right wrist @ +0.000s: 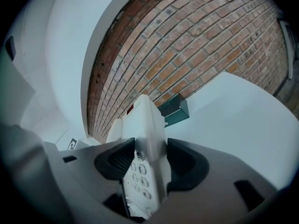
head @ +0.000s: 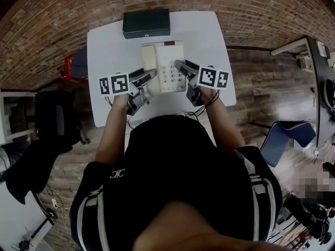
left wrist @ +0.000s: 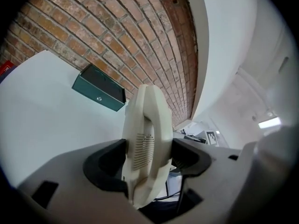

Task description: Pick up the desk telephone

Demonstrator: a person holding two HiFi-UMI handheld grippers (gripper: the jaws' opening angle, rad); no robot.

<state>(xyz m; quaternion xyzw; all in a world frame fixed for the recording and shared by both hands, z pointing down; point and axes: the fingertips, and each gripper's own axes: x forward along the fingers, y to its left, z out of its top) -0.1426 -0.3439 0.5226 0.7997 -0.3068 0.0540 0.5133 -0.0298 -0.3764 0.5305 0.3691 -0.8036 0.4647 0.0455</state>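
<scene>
The cream desk telephone (head: pixel 166 64) with its handset on the left and its keypad facing up hangs above the white table (head: pixel 104 51), held at both sides. My left gripper (head: pixel 149 77) is shut on the phone's left edge; in the left gripper view the handset side (left wrist: pixel 145 139) fills the gap between the black pads of that gripper (left wrist: pixel 147 164). My right gripper (head: pixel 180 67) is shut on the right edge. In the right gripper view the keypad side (right wrist: pixel 145 143) is clamped between the jaws of the right gripper (right wrist: pixel 145 164).
A dark green box (head: pixel 146 23) lies at the table's far edge, against the brick wall; it also shows as the box (left wrist: pixel 98 94) and box (right wrist: pixel 174 110). A blue chair (head: pixel 285 137) stands at the right, a black chair (head: pixel 55 119) at the left.
</scene>
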